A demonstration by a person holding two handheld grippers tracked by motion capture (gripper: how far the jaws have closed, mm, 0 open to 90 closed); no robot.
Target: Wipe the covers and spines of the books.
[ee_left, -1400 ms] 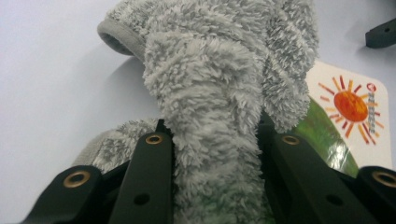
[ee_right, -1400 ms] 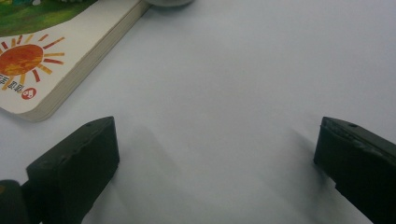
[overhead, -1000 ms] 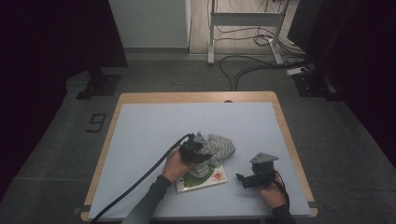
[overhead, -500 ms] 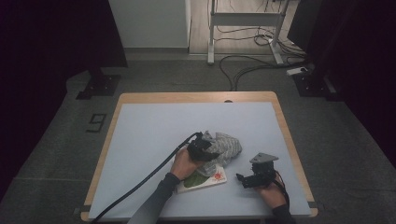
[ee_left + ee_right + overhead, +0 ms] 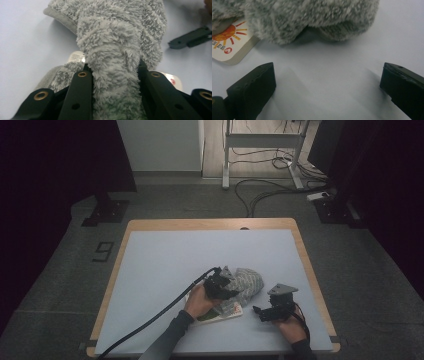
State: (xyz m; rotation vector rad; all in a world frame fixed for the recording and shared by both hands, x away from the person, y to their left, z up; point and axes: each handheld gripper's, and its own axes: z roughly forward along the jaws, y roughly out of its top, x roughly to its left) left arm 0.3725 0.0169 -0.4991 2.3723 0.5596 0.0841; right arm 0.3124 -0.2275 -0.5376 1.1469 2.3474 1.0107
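On the pale tabletop [image 5: 150, 270], my left tool [image 5: 113, 75] clamps the towel [image 5: 112, 37] to drag it off the book [image 5: 229, 47]; my right tool [image 5: 328, 82] waits, jaws apart.

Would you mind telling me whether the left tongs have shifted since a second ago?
Yes. The left tongs, shut on the grey fleece cloth, have moved rightward, toward the table's right wooden edge and closer to the unmoved right tongs.

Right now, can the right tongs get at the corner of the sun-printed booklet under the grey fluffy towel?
Probably yes: the right tongs stand open, bare table lies ahead, and the sun-printed booklet's corner pokes out from the grey fluffy towel.
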